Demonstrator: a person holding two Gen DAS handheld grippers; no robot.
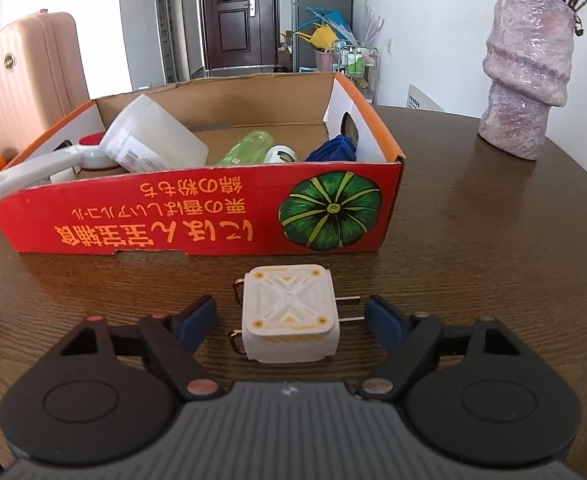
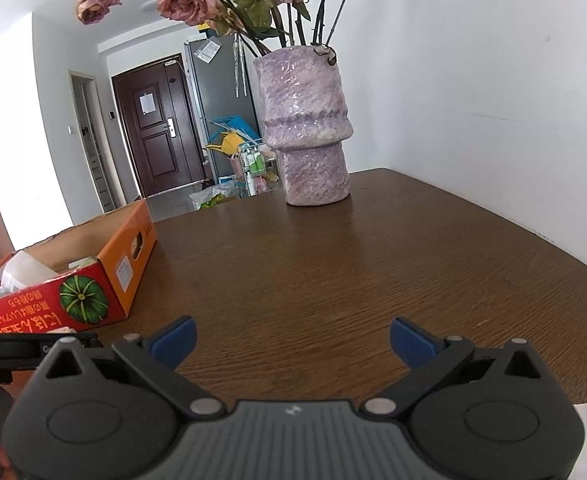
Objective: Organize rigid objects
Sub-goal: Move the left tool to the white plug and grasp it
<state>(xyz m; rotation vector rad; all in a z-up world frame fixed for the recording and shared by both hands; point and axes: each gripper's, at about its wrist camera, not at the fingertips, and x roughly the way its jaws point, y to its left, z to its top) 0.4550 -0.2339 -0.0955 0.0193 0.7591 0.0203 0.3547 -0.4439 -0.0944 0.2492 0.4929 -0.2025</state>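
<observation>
Jaws of the left gripper (image 1: 291, 322) stand apart around the white plug adapter (image 1: 290, 314), its prongs pointing right.

The right gripper (image 2: 291, 338) hovers over a brown wooden table (image 2: 333, 264), its blue-tipped jaws spread wide with nothing between them. A red-and-orange cardboard box (image 2: 73, 300) sits far left; a lilac vase (image 2: 307, 128) of dried roses (image 2: 189, 0) stands behind.
</observation>
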